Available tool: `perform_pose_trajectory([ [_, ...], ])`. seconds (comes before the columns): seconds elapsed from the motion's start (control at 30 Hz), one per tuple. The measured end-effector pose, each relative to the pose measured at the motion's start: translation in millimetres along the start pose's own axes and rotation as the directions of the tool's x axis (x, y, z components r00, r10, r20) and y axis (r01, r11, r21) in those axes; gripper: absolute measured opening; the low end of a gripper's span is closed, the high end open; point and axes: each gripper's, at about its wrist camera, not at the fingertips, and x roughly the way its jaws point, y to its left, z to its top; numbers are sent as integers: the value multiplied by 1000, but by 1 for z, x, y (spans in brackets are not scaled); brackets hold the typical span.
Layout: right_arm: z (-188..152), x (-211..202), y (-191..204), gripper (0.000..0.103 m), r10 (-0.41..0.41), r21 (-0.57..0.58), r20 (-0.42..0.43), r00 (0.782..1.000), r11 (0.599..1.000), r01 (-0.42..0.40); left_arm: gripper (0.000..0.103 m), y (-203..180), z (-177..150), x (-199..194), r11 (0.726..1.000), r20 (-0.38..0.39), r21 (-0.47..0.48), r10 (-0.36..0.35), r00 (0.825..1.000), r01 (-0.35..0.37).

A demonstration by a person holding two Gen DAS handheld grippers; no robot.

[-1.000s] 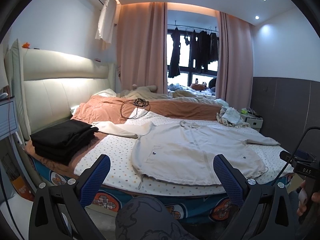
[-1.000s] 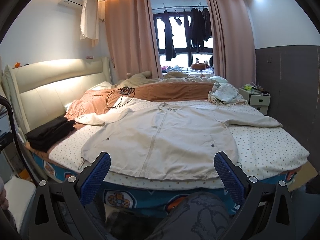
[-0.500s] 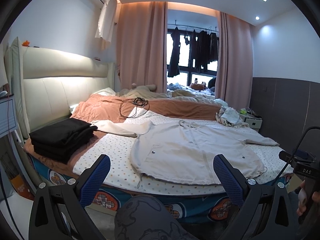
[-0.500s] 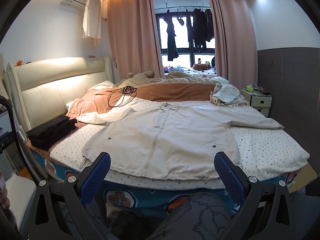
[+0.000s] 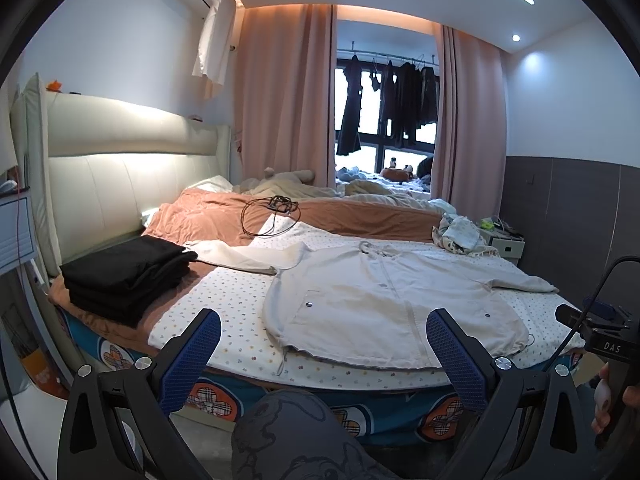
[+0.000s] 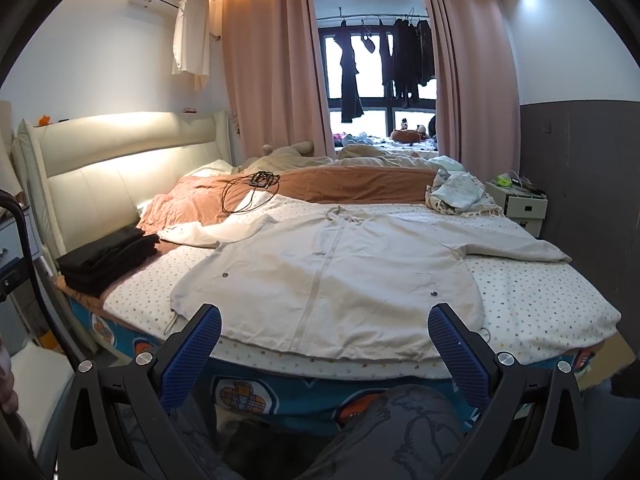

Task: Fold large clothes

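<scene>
A large cream zip jacket [image 5: 384,300] lies flat, front up, on the dotted sheet of the bed [image 5: 240,312], sleeves spread left and right, hem toward me. It also shows in the right wrist view [image 6: 332,272]. My left gripper [image 5: 322,354] is open and empty, held off the bed's near edge in front of the hem. My right gripper [image 6: 324,354] is open and empty, also short of the hem. Both sets of blue pads stand wide apart.
A stack of folded black clothes [image 5: 128,272] sits at the bed's left edge. A black cable [image 5: 272,216] lies on the orange duvet [image 5: 352,216]. Crumpled laundry [image 6: 456,196] lies at the far right, by a white nightstand [image 6: 520,204]. My knee [image 5: 304,436] is below.
Both grippers have drifted slightly, so the bed and jacket sit a little higher and left in view. Jaws stay open; the jacket has not moved.
</scene>
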Motion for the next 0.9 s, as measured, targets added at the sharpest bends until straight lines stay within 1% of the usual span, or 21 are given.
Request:
perform_pose_trajectory([
  [0.37, 0, -1, 3, 103, -5, -3, 0, 1000, 1000, 5, 103, 5, -1, -4, 1000, 1, -4, -6, 1000, 6],
  [0.6, -1, -11, 4, 103, 1, 23, 18, 1000, 1000, -2, 103, 7, -3, -7, 1000, 4, -5, -7, 1000, 7],
  [0.7, 0, -15, 7, 103, -2, 11, 21, 1000, 1000, 2, 103, 11, -4, -10, 1000, 8, -4, 0, 1000, 0],
  [0.8, 0, -16, 10, 103, -8, -5, 14, 1000, 1000, 8, 103, 18, -4, -9, 1000, 2, -25, 7, 1000, -7],
  [0.9, 0, -14, 12, 103, 4, -10, 8, 1000, 1000, -4, 103, 25, -3, -9, 999, 4, -42, 16, 1000, -16],
])
